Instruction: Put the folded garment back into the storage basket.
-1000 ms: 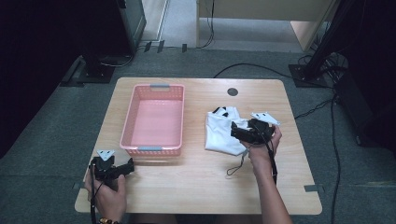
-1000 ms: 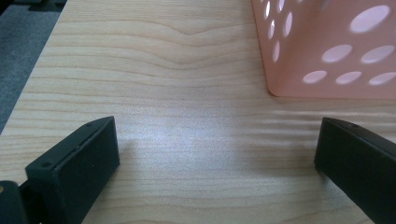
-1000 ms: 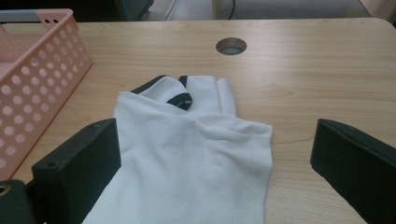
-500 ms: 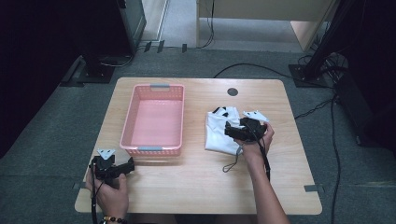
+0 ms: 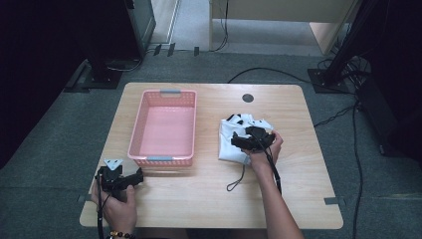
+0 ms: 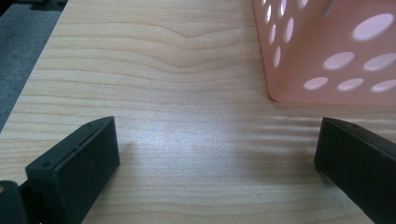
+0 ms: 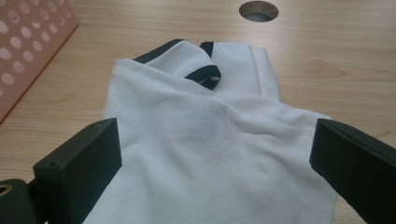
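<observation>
While the right claw (image 5: 238,142) hovers low over the shirt (image 5: 230,142), jaws spread wide with cloth between them but not pinched, nothing has been picked up yet. Shirt is white with dark collar trim, folded, lying on the right half of the bench (image 5: 209,199), roughly mid-depth, well apart from the basket (image 5: 161,160). In the right gripper view the shirt (image 7: 205,154) spans the whole gap between the jaws, collar pointing toward the far edge and the cable hole (image 7: 258,9).

Left claw (image 5: 135,177) sits at the near left corner, jaws spread, empty, resting on or just over bare wood. Left gripper view puts the basket's near corner (image 6: 327,56) just ahead and to one side of it.

Progress, as judged: likely goal is shirt into basket. Basket is empty, so essentially nothing is done. Left to do: close on cloth, lift, carry toward the left, drop in.

Count: one shirt, one pink basket, two claws, one cable hole in the bench (image 5: 248,97).
</observation>
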`<state>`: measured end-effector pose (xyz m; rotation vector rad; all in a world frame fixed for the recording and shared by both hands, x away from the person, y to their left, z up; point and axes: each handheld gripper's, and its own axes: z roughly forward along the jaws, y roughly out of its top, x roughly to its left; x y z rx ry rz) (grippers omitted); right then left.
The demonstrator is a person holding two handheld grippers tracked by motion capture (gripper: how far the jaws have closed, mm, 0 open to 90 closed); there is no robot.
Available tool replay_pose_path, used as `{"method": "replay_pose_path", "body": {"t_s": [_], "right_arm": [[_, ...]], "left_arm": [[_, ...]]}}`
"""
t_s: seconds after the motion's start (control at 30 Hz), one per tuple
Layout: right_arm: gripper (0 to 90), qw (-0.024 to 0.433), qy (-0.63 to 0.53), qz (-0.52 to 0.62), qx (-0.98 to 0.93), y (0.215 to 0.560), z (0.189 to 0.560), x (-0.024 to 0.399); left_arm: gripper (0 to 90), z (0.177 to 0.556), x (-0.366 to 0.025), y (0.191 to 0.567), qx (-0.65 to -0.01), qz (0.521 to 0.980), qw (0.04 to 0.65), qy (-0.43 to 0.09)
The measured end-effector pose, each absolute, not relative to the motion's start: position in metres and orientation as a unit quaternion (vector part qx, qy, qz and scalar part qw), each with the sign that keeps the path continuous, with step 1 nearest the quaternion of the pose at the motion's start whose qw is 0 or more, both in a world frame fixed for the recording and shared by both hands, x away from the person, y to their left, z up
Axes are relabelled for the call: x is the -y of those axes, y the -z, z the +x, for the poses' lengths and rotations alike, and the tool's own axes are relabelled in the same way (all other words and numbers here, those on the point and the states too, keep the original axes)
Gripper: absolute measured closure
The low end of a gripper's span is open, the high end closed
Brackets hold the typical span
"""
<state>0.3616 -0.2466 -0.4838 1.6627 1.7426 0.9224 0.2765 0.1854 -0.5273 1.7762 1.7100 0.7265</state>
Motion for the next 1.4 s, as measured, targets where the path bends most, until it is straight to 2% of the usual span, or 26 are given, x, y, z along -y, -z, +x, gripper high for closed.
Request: {"method": "replay_pose_path", "body": {"t_s": [0.73,1.1,1.3,1.4], "right_arm": [[0.8,0.259,-0.316,0.641,-0.650,0.516,0.384,0.231],[0.0,0.280,-0.315,0.629,-0.653,0.527,0.386,0.222],[0.1,0.274,-0.312,0.620,-0.666,0.528,0.388,0.223],[4.8,0.277,-0.312,0.619,-0.665,0.527,0.387,0.223]], "left_arm": [[0.0,0.277,-0.186,0.527,-0.637,0.665,0.282,-0.270],[0.0,0.279,-0.187,0.527,-0.635,0.666,0.283,-0.270],[0.0,0.279,-0.188,0.527,-0.635,0.666,0.283,-0.270],[0.0,0.279,-0.188,0.527,-0.635,0.667,0.283,-0.269]]}}
